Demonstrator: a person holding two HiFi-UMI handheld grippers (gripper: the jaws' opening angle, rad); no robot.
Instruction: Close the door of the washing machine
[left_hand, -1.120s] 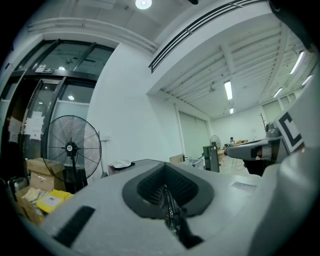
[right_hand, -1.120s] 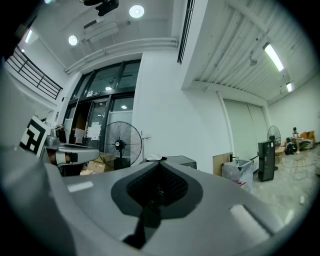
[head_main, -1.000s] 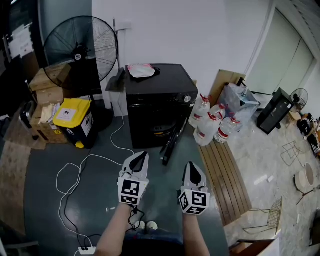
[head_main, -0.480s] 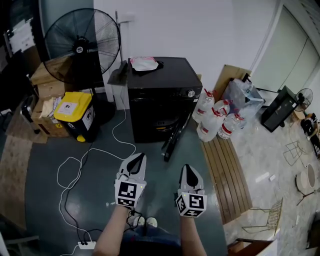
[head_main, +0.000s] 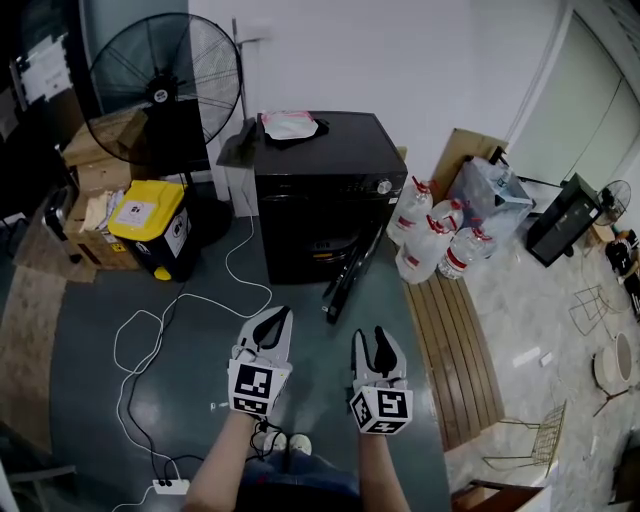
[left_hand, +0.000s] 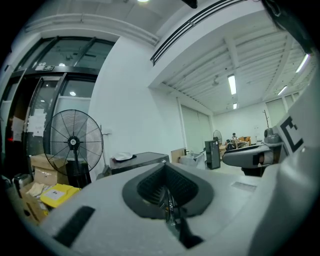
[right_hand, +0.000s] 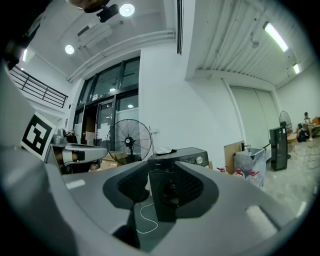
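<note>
My right claw (head_main: 372, 338) has just been opening, empty, ready to push the open door (head_main: 347, 283) of the far washing machine (head_main: 325, 160); my left claw (head_main: 275, 318) is pressed together, unneeded

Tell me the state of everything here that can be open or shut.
washing machine door: open, swung out from the front.
left gripper: shut, empty.
right gripper: open, jaws have just been opening, nothing held between them.
yellow bin: lid down.
water bottles: capped.
</note>
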